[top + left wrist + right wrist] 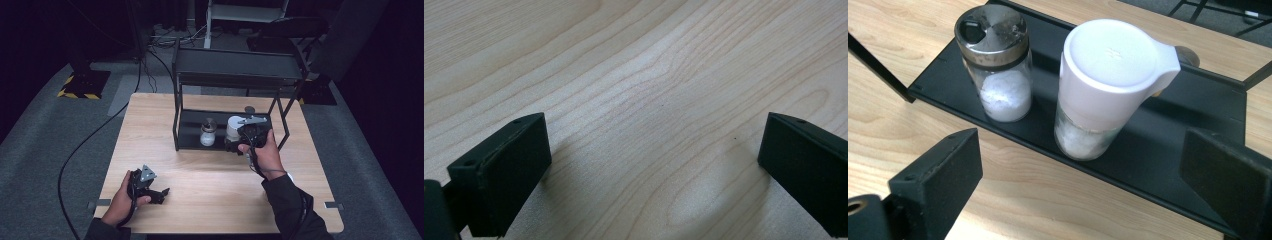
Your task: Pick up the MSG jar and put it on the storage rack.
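Item: white-capped glass jar (1108, 90), standing upright on the lower black shelf (1168, 135) of a two-tier metal rack (235, 70). It sits ahead of the right gripper (1083, 200), between the lines of its two jaws but beyond their tips, untouched. Jaws spread wide, nothing between them.

Handling, judged: rigid glass body, breakable, smooth and likely slippery; partly filled with white granules, so moderate weight. The plastic cap has a side spout; best grip is across the cap's round sides or the glass just below.

Neighbour: steel-lidded glass shaker (995, 70), ahead of the left-hand jaw, close beside the jar.

Left gripper (654, 165): jaws spread, empty, resting low over bare tabletop.

Surface: pale wood-grain table (210, 185). Room: dark, grey carpet, floor cables.
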The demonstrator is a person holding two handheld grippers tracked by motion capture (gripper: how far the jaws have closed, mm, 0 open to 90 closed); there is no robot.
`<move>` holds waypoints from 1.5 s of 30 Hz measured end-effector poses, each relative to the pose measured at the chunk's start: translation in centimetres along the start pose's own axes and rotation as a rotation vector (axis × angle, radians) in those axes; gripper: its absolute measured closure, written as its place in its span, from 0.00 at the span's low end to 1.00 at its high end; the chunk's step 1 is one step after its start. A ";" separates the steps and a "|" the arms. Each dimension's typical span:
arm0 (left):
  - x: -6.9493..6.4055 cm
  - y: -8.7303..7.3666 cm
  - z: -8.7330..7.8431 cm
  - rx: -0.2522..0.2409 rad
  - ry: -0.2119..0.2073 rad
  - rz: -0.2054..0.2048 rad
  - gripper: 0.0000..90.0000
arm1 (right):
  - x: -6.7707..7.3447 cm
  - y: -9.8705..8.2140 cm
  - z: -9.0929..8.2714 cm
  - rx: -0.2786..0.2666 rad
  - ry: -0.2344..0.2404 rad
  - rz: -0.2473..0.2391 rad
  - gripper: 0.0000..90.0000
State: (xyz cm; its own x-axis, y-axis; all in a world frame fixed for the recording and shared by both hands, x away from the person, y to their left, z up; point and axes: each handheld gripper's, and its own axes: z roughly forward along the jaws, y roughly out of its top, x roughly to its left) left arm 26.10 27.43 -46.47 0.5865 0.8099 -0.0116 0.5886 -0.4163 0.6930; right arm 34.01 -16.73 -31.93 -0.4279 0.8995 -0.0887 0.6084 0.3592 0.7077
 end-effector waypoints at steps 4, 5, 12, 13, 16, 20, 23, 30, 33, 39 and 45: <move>0.0 0.0 0.0 0.000 0.000 0.000 0.00 | -0.3 -0.4 -0.5 0.000 0.017 -0.017 0.04; 0.0 0.0 0.0 0.000 0.000 0.000 0.00 | -0.4 -0.4 -0.7 0.001 0.021 -0.025 0.04; 0.0 0.0 0.0 0.000 0.000 0.000 0.00 | -0.9 -1.0 -1.7 0.000 0.030 -0.046 0.04; 0.0 0.0 0.0 0.000 0.000 0.000 0.00 | -1.2 -1.2 -2.0 -0.002 0.038 -0.051 0.04; 0.0 0.0 0.0 0.000 0.000 0.000 0.00 | -1.7 -1.5 -2.7 -0.006 0.043 -0.066 0.04; 0.0 0.0 0.0 0.000 0.000 0.000 0.00 | -2.4 -1.9 -3.4 -0.012 0.055 -0.077 0.04; 0.0 0.0 0.0 0.000 0.000 0.000 0.00 | -3.2 -2.4 -4.2 -0.012 0.079 -0.086 0.04; 0.0 0.0 0.0 0.000 0.000 0.000 0.00 | -4.2 -3.4 -5.3 -0.014 0.101 -0.117 0.04; 0.0 0.0 0.0 0.000 0.000 0.000 0.00 | -4.7 -4.1 -6.0 -0.016 0.115 -0.135 0.04; 0.0 0.0 0.0 0.000 0.000 0.000 0.00 | -5.5 -5.2 -6.7 -0.017 0.124 -0.154 0.04; 0.0 0.0 0.0 0.000 0.000 0.000 0.00 | -6.4 -7.0 -7.7 -0.038 0.133 -0.166 0.04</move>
State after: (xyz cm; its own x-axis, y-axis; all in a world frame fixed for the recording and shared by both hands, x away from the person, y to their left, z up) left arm 26.10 27.43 -46.47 0.5864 0.8099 -0.0116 0.5886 -0.4162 0.6930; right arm 27.36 -26.96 -30.88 -0.6059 0.7873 -0.1144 0.4981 0.4875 0.7171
